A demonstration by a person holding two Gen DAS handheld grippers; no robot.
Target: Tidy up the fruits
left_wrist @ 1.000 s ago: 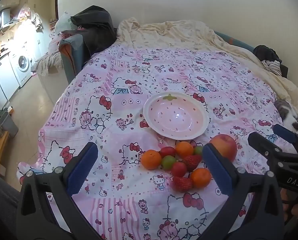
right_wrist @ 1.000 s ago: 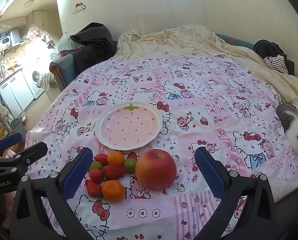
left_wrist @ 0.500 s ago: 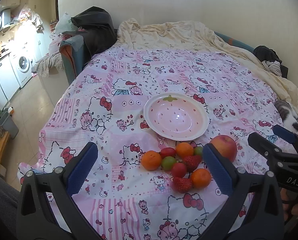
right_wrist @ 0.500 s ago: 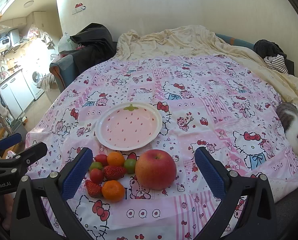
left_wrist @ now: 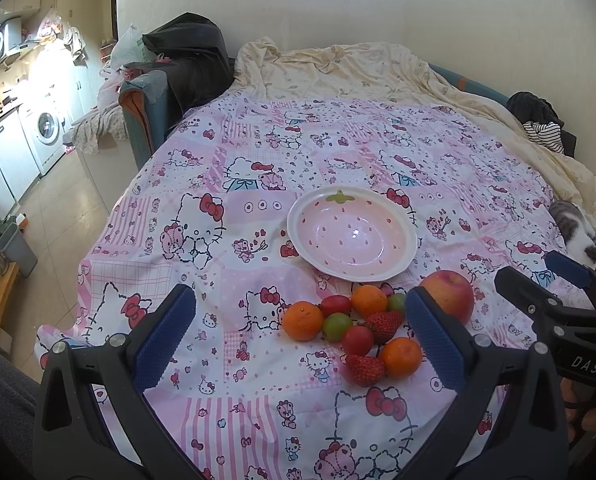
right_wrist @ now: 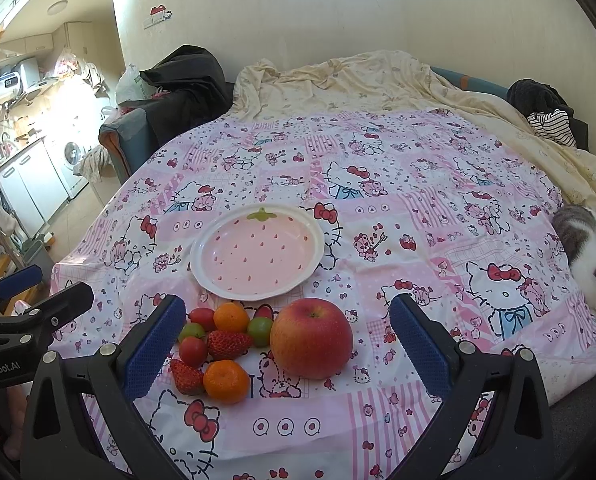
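I see my left gripper (left_wrist: 300,332) and right gripper (right_wrist: 287,344) both spread wide, holding nothing. The fruit cluster (left_wrist: 358,330) and apple (right_wrist: 311,338) lie near the bedspread's (right_wrist: 418,208) front edge, just before the empty strawberry plate (right_wrist: 257,254).

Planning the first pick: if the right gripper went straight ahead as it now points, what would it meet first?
Most likely the apple, which sits between the open fingers of the right gripper, ahead of the plate. Depth is hard to judge.
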